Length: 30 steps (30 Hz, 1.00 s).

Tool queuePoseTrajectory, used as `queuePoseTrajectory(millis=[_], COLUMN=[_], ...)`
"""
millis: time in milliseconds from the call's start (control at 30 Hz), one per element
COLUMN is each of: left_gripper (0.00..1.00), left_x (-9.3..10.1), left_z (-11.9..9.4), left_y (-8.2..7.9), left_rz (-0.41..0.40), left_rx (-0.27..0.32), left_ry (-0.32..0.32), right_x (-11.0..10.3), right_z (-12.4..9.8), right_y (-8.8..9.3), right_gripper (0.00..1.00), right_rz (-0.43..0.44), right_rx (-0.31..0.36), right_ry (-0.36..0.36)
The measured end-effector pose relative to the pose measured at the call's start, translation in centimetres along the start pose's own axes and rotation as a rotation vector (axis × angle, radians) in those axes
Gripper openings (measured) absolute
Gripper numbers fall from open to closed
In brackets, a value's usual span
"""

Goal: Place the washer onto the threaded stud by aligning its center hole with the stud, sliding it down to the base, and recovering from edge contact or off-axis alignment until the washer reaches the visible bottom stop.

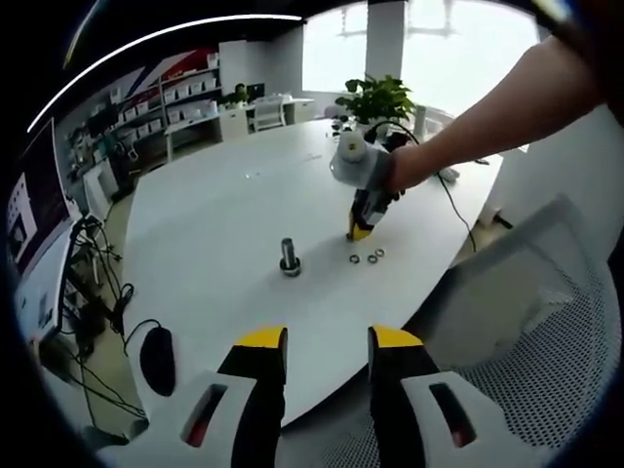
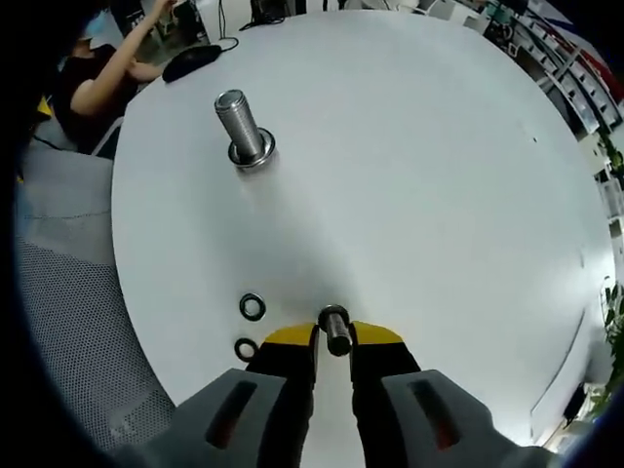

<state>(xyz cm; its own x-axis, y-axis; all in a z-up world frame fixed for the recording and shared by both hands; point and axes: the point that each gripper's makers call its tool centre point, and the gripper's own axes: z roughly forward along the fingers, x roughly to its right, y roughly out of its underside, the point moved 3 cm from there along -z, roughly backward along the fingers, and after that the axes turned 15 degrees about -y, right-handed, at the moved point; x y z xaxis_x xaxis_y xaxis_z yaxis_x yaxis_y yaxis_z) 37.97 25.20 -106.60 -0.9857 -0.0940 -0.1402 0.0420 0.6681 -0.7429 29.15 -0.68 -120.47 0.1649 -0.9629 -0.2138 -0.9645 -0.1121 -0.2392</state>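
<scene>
The threaded stud (image 2: 242, 127) stands upright on its wide base on the white table (image 2: 409, 175); in the left gripper view the stud (image 1: 290, 255) is mid-table. My right gripper (image 2: 333, 336) is shut on a dark washer (image 2: 335, 329), held edge-on between the yellow tips, low over the table and well short of the stud. In the left gripper view a hand holds that right gripper (image 1: 359, 230) to the right of the stud. My left gripper (image 1: 329, 341) hangs open near the table's near edge with nothing between its jaws.
Loose washers (image 2: 253, 306) lie on the table just left of my right gripper, also seen as small rings (image 1: 370, 258). A black mouse (image 1: 158, 359) sits near the edge. A mesh chair (image 1: 546, 322) stands beside the table, and a plant (image 1: 375, 97) at the far side.
</scene>
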Motion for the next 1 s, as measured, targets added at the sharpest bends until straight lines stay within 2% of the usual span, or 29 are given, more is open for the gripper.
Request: queuePoseTrajectory(millis=[100, 433, 633, 867, 900, 1000], left_gripper=[0.31, 0.31, 0.31, 0.31, 0.31, 0.31], left_x=[-0.1, -0.1, 0.0, 0.0, 0.1, 0.1], left_z=[0.0, 0.0, -0.1, -0.2, -0.2, -0.2], left_y=[0.0, -0.1, -0.1, 0.0, 0.0, 0.0], left_rz=[0.001, 0.003, 0.006, 0.011, 0.011, 0.016], left_rx=[0.002, 0.008, 0.006, 0.003, 0.002, 0.002], left_ry=[-0.004, -0.01, -0.01, -0.006, -0.004, 0.0], right_x=[0.2, 0.0, -0.7, -2.6, -2.7, -3.7], right_z=[0.4, -0.5, -0.5, -0.4, -0.4, -0.2], right_y=[0.1, 1.4, 2.7, 3.3, 3.9, 3.7], right_gripper=[0.16, 0.21, 0.22, 0.25, 0.25, 0.26], right_rz=[0.017, 0.056, -0.018, -0.051, -0.054, -0.062], right_rx=[0.015, 0.02, -0.053, -0.04, -0.042, -0.025], right_ry=[0.0, 0.016, 0.012, -0.029, -0.029, -0.061])
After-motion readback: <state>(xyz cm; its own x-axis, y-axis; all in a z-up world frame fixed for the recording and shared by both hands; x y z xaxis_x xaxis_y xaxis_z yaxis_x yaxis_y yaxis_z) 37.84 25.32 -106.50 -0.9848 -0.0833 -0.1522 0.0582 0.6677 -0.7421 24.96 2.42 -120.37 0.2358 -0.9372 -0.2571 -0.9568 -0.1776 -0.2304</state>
